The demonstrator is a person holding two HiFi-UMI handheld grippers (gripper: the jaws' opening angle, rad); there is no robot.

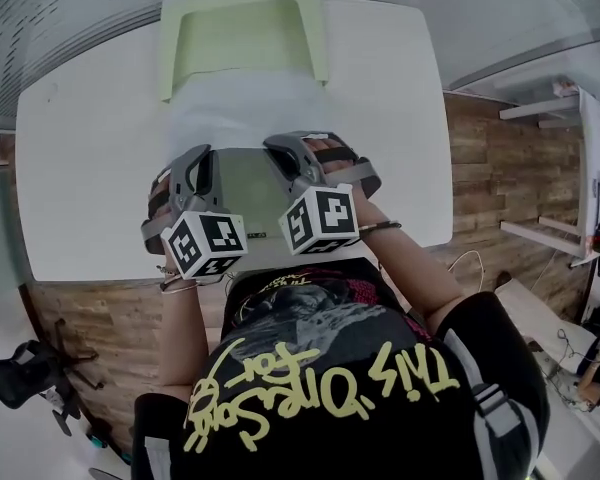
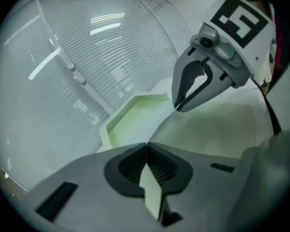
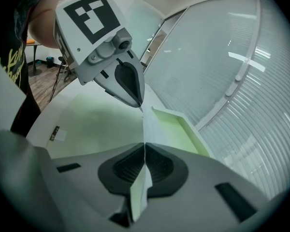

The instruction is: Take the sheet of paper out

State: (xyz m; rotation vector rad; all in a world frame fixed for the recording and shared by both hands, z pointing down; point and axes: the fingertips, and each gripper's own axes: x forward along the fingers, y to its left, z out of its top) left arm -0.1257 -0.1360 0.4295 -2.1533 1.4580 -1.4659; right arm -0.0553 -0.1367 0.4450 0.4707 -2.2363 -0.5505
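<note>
A pale sheet of paper point(image 1: 242, 108) lies stretched over the white table point(image 1: 90, 148), reaching from the light green tray point(image 1: 242, 18) at the far edge back toward me. My left gripper point(image 1: 202, 171) is shut on the sheet's near edge, and my right gripper point(image 1: 286, 154) is shut on the same edge beside it. In the left gripper view the sheet point(image 2: 217, 129) runs into my shut left gripper point(image 2: 146, 151), with the right gripper point(image 2: 180, 105) pinching it further along and the tray point(image 2: 135, 115) beyond. In the right gripper view the sheet point(image 3: 96, 122) enters my shut right gripper point(image 3: 144, 153), and the left gripper point(image 3: 139, 103) grips it ahead.
The table's near edge point(image 1: 110, 273) is right in front of my body, with wooden floor point(image 1: 490, 168) to the right. A white shelf unit point(image 1: 580, 168) stands at the right and a dark chair base point(image 1: 30, 373) at the lower left. Slatted blinds point(image 2: 87, 57) lie beyond the table.
</note>
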